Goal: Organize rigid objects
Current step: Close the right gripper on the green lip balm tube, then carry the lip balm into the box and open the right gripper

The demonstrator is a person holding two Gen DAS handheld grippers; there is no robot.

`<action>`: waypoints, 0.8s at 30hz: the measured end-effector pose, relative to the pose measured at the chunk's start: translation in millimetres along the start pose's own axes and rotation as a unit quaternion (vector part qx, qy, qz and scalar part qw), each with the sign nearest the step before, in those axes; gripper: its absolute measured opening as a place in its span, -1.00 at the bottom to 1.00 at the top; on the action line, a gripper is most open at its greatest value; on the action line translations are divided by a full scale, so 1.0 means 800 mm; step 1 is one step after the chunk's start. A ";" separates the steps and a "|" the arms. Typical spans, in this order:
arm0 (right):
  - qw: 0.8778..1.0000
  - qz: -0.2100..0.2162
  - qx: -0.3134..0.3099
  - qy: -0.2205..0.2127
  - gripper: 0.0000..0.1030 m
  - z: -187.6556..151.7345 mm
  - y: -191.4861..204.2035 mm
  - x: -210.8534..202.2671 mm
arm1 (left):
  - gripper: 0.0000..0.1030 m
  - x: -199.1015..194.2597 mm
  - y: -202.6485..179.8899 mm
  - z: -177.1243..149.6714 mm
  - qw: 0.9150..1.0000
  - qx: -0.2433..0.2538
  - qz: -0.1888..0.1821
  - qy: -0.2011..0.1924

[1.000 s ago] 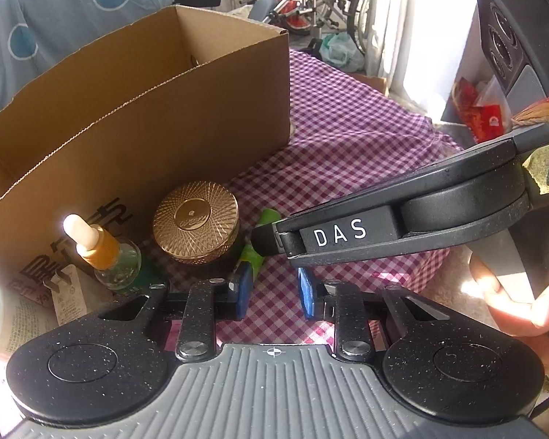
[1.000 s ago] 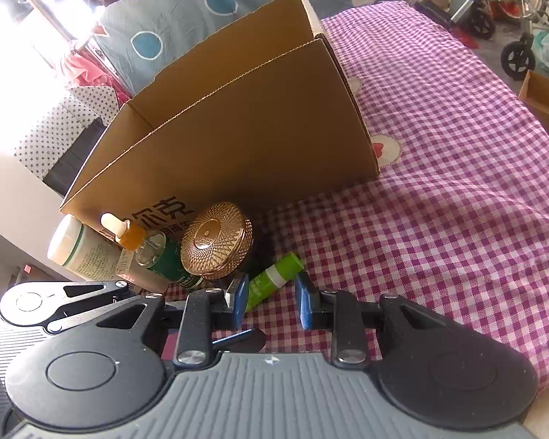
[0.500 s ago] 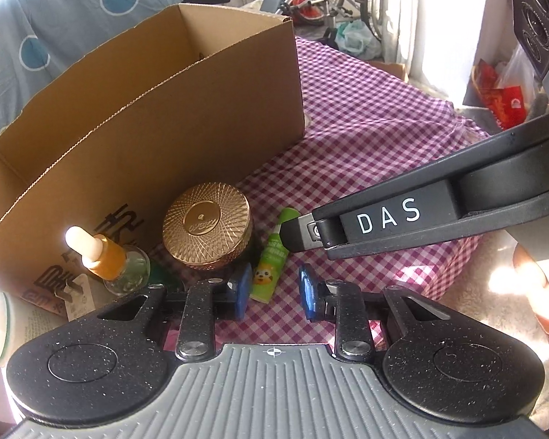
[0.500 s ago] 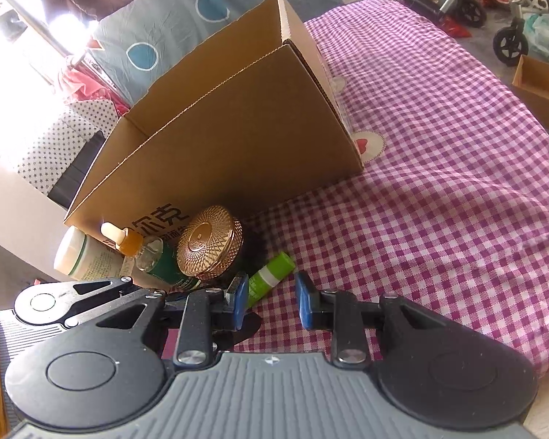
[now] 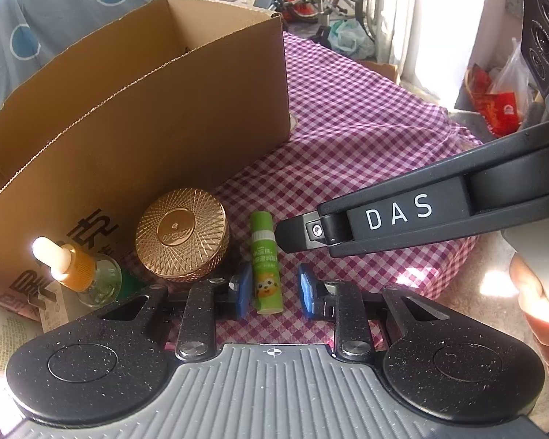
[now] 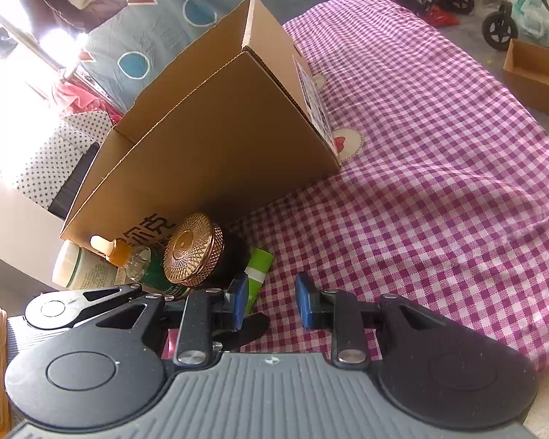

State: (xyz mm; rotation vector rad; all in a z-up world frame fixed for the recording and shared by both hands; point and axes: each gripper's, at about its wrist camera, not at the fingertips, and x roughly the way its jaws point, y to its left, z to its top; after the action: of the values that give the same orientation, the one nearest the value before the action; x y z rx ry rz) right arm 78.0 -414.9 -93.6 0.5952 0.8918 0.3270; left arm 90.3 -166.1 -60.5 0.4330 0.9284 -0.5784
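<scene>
Green tube (image 5: 264, 261) lying flat between narrowly parted jaws of left gripper (image 5: 272, 289), untouched; lower squarely, pinch mid-body; right gripper (image 6: 269, 301) likewise parted, empty

Left gripper (image 5: 272, 289): 2 blue pads, black speckled round housings, silver screws on the linkage bars, grey ribbed body with crosshair mark. Right gripper (image 6: 269, 301): same build; its black side shell reads "DAS" in white. Hand (image 5: 541, 314) bare.
</scene>
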 end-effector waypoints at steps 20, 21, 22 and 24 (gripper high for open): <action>0.992 -0.072 -0.098 0.018 -0.55 0.001 0.041 0.023 | -0.65 -0.011 -0.011 -0.015 0.999 -0.007 -0.028 -0.026; 0.992 -0.072 -0.098 0.017 -0.56 0.001 0.042 0.024 | -0.65 -0.011 -0.010 -0.016 0.999 -0.012 -0.030 -0.029; 0.993 -0.072 -0.096 0.015 -0.56 0.001 0.042 0.023 | -0.65 -0.012 -0.008 -0.017 0.999 -0.014 -0.032 -0.032; 0.993 -0.072 -0.089 0.012 -0.58 0.002 0.042 0.020 | -0.66 -0.013 -0.007 -0.018 0.999 -0.016 -0.036 -0.034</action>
State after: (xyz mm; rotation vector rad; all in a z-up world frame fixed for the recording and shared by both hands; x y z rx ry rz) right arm 88.1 -380.8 -82.6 0.3615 0.9130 0.2803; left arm 73.2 -159.2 -59.6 0.3498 0.8886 -0.6383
